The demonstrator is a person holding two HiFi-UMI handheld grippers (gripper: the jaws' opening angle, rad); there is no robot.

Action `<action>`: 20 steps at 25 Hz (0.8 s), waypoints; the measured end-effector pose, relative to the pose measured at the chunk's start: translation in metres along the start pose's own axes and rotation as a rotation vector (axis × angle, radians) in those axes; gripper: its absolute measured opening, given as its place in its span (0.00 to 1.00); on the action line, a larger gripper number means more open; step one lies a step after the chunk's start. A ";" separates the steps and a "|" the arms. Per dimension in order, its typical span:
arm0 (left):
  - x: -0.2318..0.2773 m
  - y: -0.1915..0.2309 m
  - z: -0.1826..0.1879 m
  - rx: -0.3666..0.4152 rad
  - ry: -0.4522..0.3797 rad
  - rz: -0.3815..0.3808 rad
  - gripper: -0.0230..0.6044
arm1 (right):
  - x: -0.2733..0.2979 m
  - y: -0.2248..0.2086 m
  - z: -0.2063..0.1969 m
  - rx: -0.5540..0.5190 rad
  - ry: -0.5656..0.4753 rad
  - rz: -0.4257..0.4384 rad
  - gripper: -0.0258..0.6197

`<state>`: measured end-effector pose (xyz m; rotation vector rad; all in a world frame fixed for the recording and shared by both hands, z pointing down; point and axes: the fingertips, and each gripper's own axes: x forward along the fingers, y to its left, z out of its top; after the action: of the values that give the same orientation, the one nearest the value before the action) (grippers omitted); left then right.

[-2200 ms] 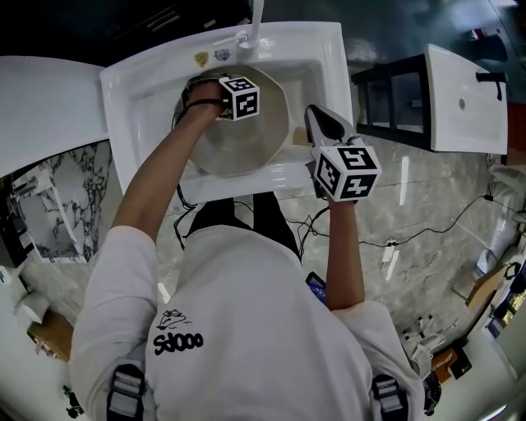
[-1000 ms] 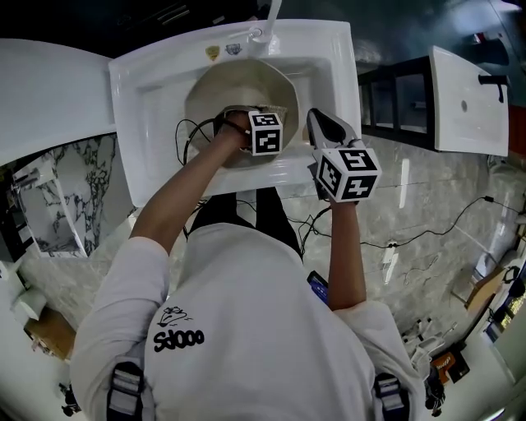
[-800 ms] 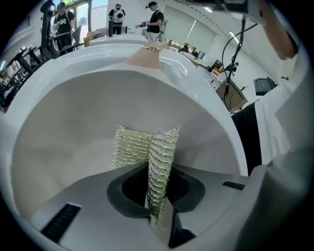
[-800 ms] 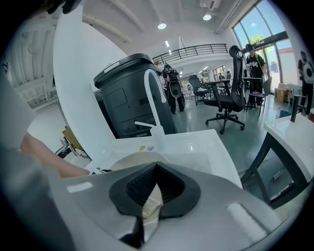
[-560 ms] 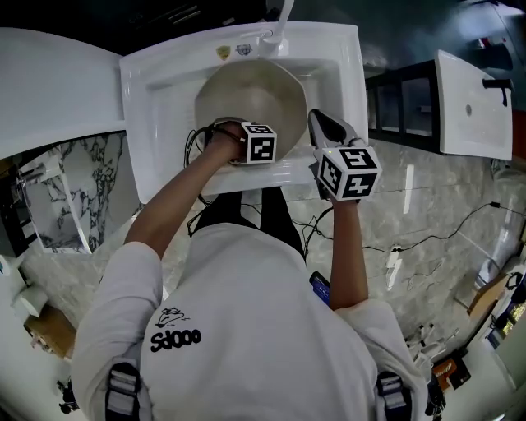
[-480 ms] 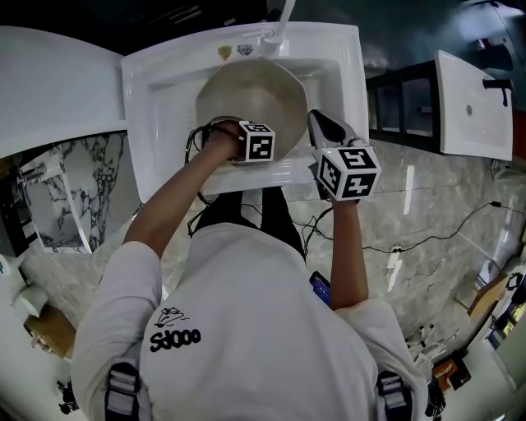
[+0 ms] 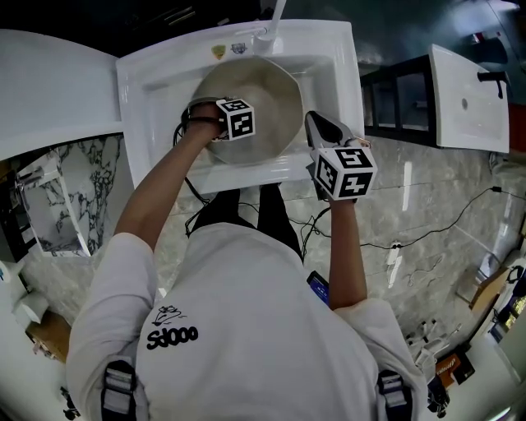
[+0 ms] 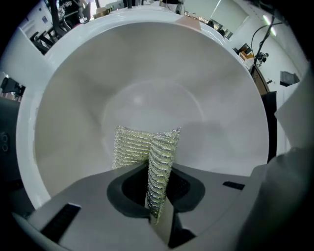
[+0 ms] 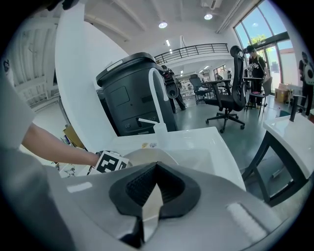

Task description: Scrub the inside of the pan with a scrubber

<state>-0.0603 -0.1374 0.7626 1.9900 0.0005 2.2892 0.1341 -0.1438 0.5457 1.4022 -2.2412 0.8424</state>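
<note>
Shirt: the person's white shirt [image 7: 246,321] fills the low part of the head view.
Right gripper: the right gripper [image 7: 313,123] is at the front right of the white sink [image 7: 156,90]. Its jaws are pressed together on a thin cream strip that looks like the right rim of the pan [image 7: 275,90].
Left gripper: the left gripper [image 8: 158,196] reaches down into the pan. Its jaws squeeze the scrubber [image 8: 144,147] tight.
Scrubber: it is shiny and knitted. It sticks out past the jaws, and its tip is against the pan's inside, near the flat bottom.
Pan: big and cream, it sits in the sink with its open side up.
Tap: the white tap [image 7: 275,15] stands at the back of the sink, over the pan.
</note>
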 end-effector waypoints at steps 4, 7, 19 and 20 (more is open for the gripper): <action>-0.001 0.029 0.013 -0.019 -0.074 0.120 0.13 | -0.004 -0.007 -0.006 0.014 0.007 -0.019 0.05; -0.004 0.039 0.025 -0.017 -0.106 0.144 0.13 | -0.006 -0.010 -0.008 0.019 0.010 -0.025 0.05; -0.022 -0.017 0.088 0.078 -0.247 -0.069 0.13 | -0.008 -0.015 -0.004 0.019 0.006 -0.037 0.05; -0.023 -0.027 0.091 0.078 -0.252 -0.100 0.13 | -0.008 -0.015 -0.002 0.020 0.002 -0.038 0.05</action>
<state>0.0348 -0.1193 0.7514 2.2486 0.1672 1.9943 0.1514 -0.1419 0.5472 1.4473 -2.2029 0.8555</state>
